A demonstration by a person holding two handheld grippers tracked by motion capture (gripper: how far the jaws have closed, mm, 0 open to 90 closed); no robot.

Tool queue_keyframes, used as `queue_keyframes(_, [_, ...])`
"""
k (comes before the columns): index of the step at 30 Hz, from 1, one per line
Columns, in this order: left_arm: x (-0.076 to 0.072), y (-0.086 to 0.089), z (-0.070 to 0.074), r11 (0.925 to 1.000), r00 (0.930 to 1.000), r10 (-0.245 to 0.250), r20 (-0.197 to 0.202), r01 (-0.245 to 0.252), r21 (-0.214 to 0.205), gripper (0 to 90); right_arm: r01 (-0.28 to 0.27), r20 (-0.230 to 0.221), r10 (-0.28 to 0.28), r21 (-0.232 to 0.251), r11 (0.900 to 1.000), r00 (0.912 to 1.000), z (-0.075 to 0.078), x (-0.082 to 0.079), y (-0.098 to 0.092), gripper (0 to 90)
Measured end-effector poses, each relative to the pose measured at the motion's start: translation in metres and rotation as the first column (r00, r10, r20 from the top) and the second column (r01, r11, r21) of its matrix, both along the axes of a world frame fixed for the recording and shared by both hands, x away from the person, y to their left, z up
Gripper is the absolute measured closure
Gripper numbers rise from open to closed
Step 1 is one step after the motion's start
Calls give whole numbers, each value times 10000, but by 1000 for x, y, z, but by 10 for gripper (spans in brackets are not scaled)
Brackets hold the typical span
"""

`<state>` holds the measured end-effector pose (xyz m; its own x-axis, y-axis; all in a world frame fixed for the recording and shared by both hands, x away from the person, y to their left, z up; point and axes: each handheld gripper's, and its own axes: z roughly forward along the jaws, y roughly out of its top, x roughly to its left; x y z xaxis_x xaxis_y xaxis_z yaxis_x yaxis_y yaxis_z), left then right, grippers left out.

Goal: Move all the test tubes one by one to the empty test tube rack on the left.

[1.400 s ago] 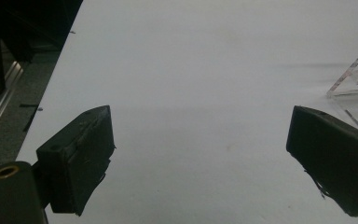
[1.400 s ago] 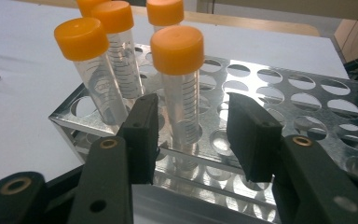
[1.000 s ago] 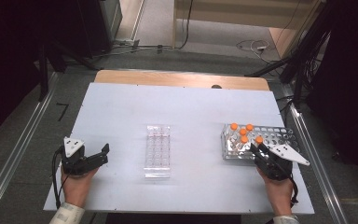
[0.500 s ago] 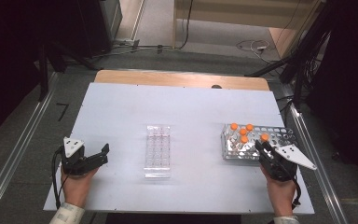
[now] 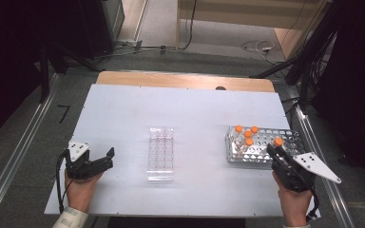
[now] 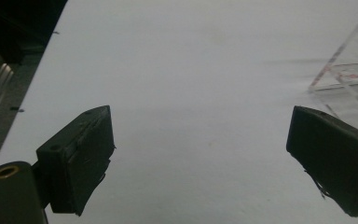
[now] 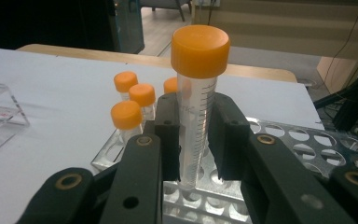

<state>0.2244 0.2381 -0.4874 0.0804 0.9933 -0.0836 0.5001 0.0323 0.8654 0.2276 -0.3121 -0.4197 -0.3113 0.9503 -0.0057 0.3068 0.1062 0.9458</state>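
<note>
A clear tube with an orange cap [image 7: 196,107] stands upright between the jaws of my right gripper [image 7: 196,140], which is shut on it, the tube's lower end just above the holes of the metal tube rack [image 7: 303,140]. In the high view the right gripper [image 5: 274,147] is at the near edge of the rack [image 5: 290,137], with the held tube's cap [image 5: 278,141] above it. Three more orange-capped tubes [image 5: 246,133] stand in the rack's far left part. My left gripper [image 5: 107,158] rests open at the table's near left, nothing between its jaws [image 6: 200,140].
A clear plastic rack [image 5: 161,152] lies in the middle of the white table top [image 5: 180,109], its corner [image 6: 354,79] to the right in the left gripper view. A wooden strip [image 5: 185,80] runs along the far edge. Metal rails [image 5: 313,142] flank the table.
My right gripper has moved up and to the right along the rack's near edge with the orange-capped tube between its jaws. The left gripper has stayed in place.
</note>
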Motion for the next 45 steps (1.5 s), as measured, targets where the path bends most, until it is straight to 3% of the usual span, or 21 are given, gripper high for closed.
queue_keyframes(10, [-5,-17,16,9945,9943,-993,379,1005,-299,78,-586,-243,586,1,9983,9980,2,-11,8,724])
queue_keyframes(20, [-7,-29,25,9890,9875,-1448,630,1464,-210,78,-1276,-353,1272,-108,9918,9913,4,-19,23,724])
queue_keyframes(22, [-5,-37,27,9839,9830,-1783,432,1787,-48,79,-1649,-471,1640,-149,9862,9853,3,-18,33,724])
queue_keyframes(27, [-4,-50,30,9744,9741,-2234,356,2241,-158,79,-2414,-614,2396,-227,9702,9689,0,-12,58,725])
queue_keyframes(31, [-5,-63,39,9692,9669,-2445,726,2460,-124,79,-2943,-736,2913,-344,9551,9538,-4,-7,79,724])
queue_keyframes(34, [-4,-70,47,9617,9573,-2693,1054,2731,-240,79,-3276,-791,3237,-419,9439,9428,-7,-3,93,725])
queue_keyframes(35, [-4,-72,49,9589,9541,-2771,1132,2822,-311,79,-3276,-791,3237,-419,9439,9428,-7,-3,93,725])
queue_keyframes(37, [-3,-76,51,9534,9491,-2933,1147,2992,-376,79,-3573,-884,3525,-466,9328,9316,-10,1,103,724])
queue_keyframes(40, [-2,-81,54,9441,9414,-3177,1133,3251,-540,79,-3800,-1035,3744,-401,9241,9215,-12,6,111,725])
queue_keyframes(45, [1,-96,58,9314,9261,-3508,1391,3605,-510,79,-4040,-1128,3972,-451,9136,9108,-13,12,120,725])
